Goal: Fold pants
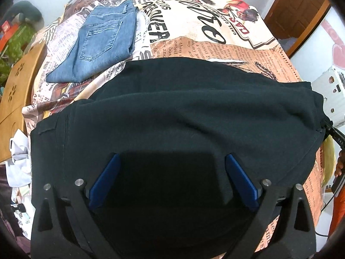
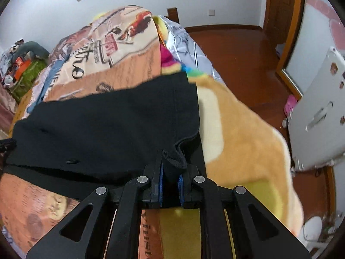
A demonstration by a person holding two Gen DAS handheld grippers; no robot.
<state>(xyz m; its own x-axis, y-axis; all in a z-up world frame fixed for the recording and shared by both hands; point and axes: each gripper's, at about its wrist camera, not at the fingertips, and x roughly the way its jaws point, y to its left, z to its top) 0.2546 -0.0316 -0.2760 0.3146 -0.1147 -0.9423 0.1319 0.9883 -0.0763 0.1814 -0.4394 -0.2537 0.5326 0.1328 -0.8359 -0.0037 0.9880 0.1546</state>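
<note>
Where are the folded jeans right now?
The folded jeans lie in the upper left of the left wrist view, flat on the printed bedspread, just beyond the far-left edge of the black pants and apart from both tools.

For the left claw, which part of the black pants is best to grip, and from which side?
Probably the near hem of the black pants, approached from the near side. The left claw hangs open over that edge, and the right claw already pinches the opposite end.

folded jeans (image 1: 101, 43) far-left on bedspread (image 1: 215, 28), bare bedspread beyond black pants (image 1: 172, 112)
</note>
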